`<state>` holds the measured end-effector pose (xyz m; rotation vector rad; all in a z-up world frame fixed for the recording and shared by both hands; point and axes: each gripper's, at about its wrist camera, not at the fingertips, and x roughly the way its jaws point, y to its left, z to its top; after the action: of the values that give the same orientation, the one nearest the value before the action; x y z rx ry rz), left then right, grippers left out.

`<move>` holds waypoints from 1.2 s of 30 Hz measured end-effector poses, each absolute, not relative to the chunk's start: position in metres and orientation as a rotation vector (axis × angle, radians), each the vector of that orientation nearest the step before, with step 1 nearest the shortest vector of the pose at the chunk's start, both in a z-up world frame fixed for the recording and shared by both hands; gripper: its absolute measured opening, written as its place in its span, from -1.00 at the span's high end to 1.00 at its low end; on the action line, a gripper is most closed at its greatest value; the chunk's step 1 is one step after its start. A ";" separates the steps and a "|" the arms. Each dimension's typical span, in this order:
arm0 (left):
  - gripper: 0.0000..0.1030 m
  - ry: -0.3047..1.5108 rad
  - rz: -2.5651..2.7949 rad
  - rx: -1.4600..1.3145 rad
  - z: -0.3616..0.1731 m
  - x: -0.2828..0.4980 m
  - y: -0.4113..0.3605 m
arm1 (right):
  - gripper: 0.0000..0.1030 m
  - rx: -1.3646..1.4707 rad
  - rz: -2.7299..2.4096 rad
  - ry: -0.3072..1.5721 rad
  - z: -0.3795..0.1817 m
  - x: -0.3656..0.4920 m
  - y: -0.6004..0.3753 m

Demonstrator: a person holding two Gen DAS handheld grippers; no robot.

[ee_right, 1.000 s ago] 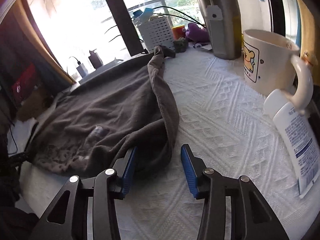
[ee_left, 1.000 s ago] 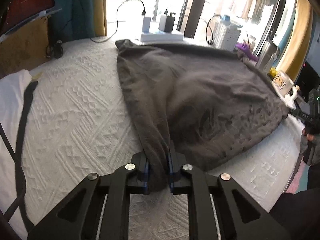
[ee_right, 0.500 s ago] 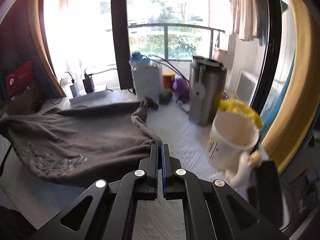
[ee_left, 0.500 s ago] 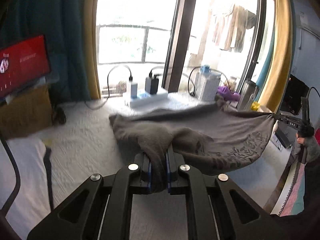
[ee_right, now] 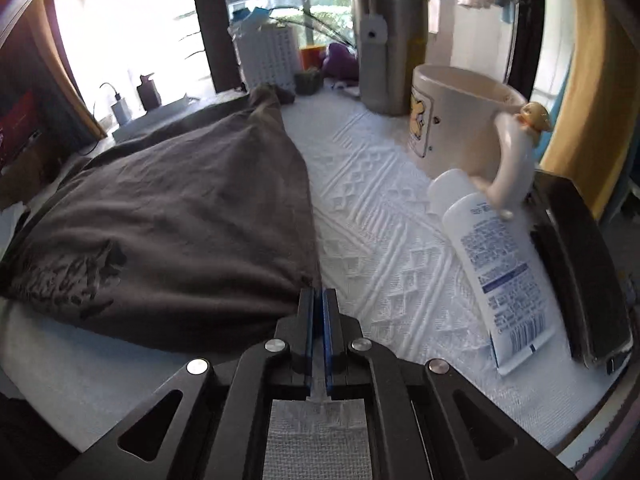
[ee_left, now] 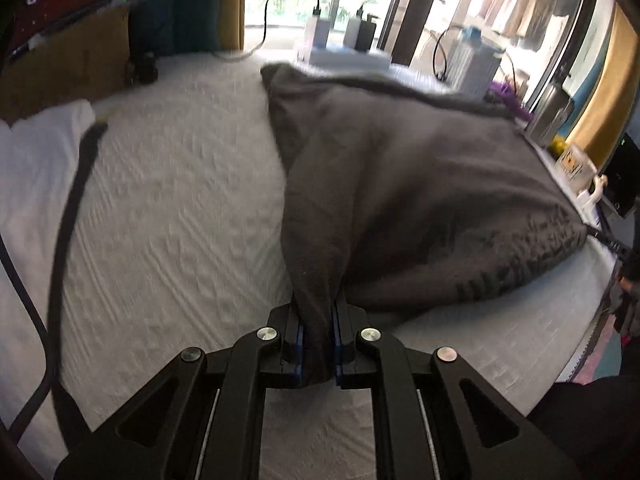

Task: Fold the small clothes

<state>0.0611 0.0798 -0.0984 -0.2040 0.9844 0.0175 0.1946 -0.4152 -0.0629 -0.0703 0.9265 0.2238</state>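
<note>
A dark grey garment (ee_left: 400,184) with a printed pattern near its hem lies spread on the white textured bedcover (ee_left: 168,216). My left gripper (ee_left: 318,312) is shut on one bunched near corner of it, the cloth filling the gap between the blue pads. In the right wrist view the same garment (ee_right: 180,220) lies to the left. My right gripper (ee_right: 316,296) is shut on its thin near-right corner, jaws almost together. The left wrist view shows the right gripper (ee_left: 608,240) at the far right, with the cloth pulled taut between both grips.
A cream mug (ee_right: 452,120), a white tube (ee_right: 500,272), a steel flask (ee_right: 392,52) and a black device (ee_right: 580,280) crowd the right edge. A white basket (ee_right: 272,60) and chargers (ee_left: 348,56) stand at the back. White cloth with a black strap (ee_left: 72,208) lies left.
The right gripper went from open beside the garment's edge to shut on its corner. Both grippers raised the garment off the bedcover, then lowered it back down, stretched between them.
</note>
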 end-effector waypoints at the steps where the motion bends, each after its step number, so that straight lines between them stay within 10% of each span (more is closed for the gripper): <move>1: 0.73 0.981 0.024 -0.204 -0.097 0.059 0.080 | 0.77 -0.079 0.210 0.922 -0.061 0.194 -0.414; 4: 0.71 0.987 0.019 -0.213 -0.095 0.055 0.085 | -0.09 -0.141 0.143 0.915 -0.057 0.195 -0.411; 6: 0.63 0.989 0.021 -0.222 -0.095 0.052 0.088 | -0.29 -0.134 0.135 0.903 -0.054 0.194 -0.414; 24: 0.06 0.815 0.125 -0.313 -0.045 0.054 0.150 | -0.29 -0.124 0.226 0.846 -0.022 0.244 -0.371; 36: 0.06 0.872 0.000 -0.188 -0.066 0.187 0.128 | -0.29 -0.126 0.329 0.855 -0.027 0.292 -0.316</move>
<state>0.1868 0.1284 -0.0662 -0.1876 0.8722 0.0003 0.2915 -0.3155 -0.0274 -0.1262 0.8551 0.3291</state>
